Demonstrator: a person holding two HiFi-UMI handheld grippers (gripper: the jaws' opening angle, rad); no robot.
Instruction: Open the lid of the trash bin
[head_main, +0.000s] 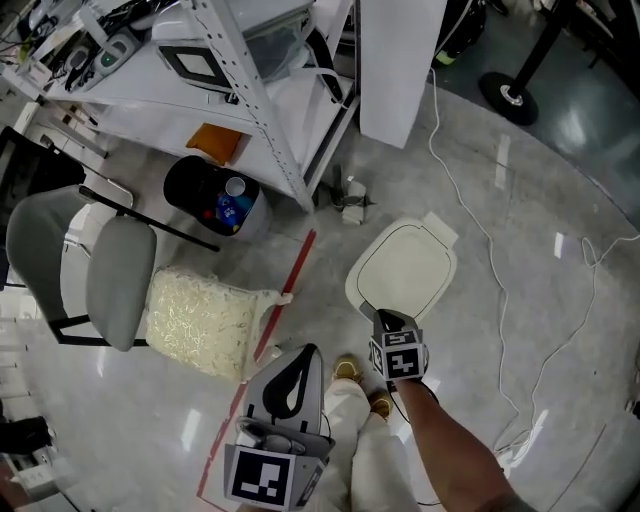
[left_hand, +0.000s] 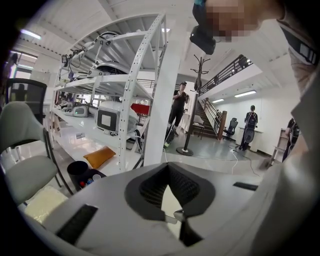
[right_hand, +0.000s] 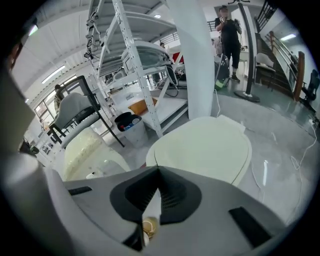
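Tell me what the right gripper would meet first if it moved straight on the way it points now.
Probably the closed cream oval plastic lid of the trash bin: the right gripper, jaws together, points at its near edge. The gap between them is hard to judge.

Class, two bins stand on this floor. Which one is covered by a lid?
The cream bin just ahead of the right gripper: its lid lies flat over it. The black bin by the shelving has no lid, and rubbish shows inside.
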